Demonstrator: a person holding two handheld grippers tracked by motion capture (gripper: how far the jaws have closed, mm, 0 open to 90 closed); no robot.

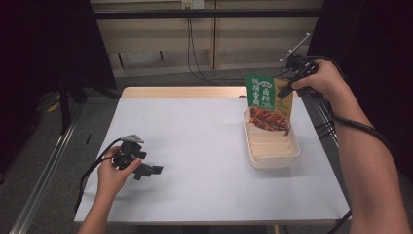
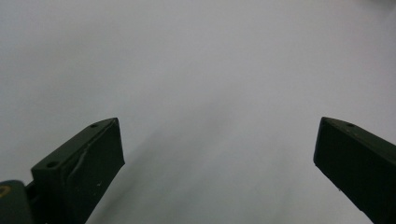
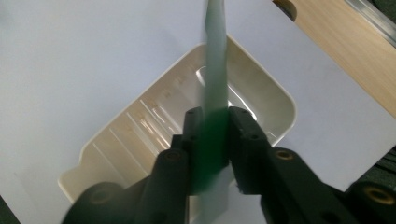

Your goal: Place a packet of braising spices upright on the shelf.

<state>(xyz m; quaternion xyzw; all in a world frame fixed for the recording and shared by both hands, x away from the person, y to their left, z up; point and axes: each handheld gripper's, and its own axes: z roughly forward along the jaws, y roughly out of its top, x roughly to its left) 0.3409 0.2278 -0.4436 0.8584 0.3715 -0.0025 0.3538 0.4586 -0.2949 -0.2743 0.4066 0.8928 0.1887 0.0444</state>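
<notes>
White sheeting covers the worktop (image 1: 195, 146), with a strip of bare wood along its far edge and dark curtains around the room. On the right side sits a cream tray (image 1: 272, 158), ribbed inside, its long axis running away from the person. Standing in the tray's far end is a green snack packet (image 1: 265, 105), upright on its bottom edge, long axis vertical, its printed face turned toward the person. I would say it is held by its top right corner so that it can be lowered straight down into the tray without folding (its picture of red food already sits just above the rim). The right claw (image 1: 287, 87) pinches that upper edge; the right gripper view looks down along the packet's thin green edge (image 3: 215, 93), with a black jaw close on either side of it. The left claw (image 1: 151, 170) rests low over the bare sheet at the near left, well apart from the tray, jaws spread wide with nothing between them, seemingly waiting its turn.
</notes>
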